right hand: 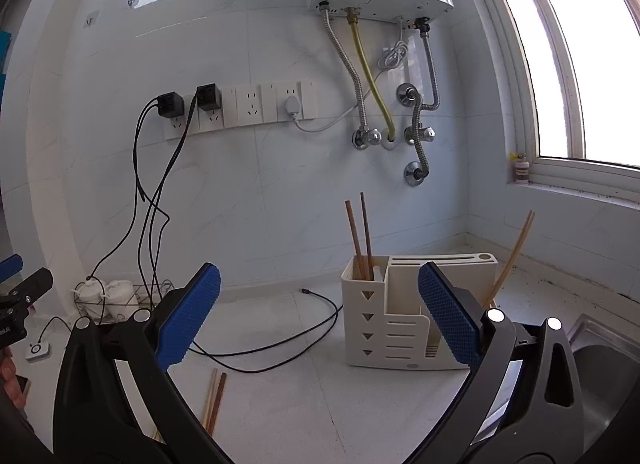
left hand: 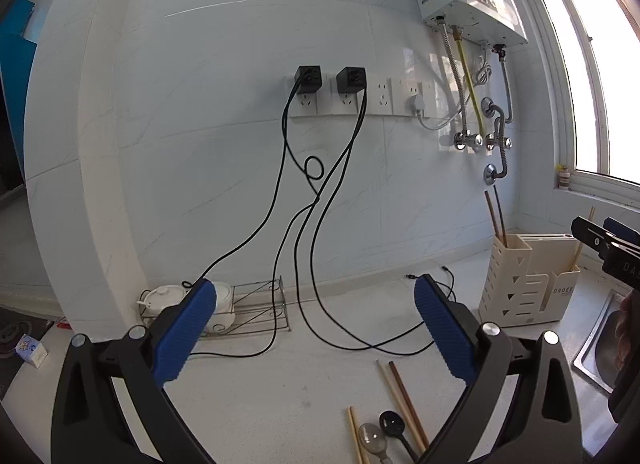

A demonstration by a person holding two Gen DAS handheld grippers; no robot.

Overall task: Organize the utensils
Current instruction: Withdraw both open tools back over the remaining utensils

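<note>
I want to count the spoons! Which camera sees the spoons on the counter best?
The left wrist view. It shows two spoons low on the counter: a clear spoon and a black spoon, lying beside loose chopsticks. The right wrist view shows no spoons, only chopsticks on the counter.

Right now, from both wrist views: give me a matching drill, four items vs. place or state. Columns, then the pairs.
Column 1
1. brown chopsticks
2. black spoon
3. white plug
4. left gripper

Column 2
A. in a wall socket
B. jaws wide open, nothing between them
C. standing upright in the utensil holder
D. lying flat on the counter

Pairs: 1-C, 2-D, 3-A, 4-B
</note>
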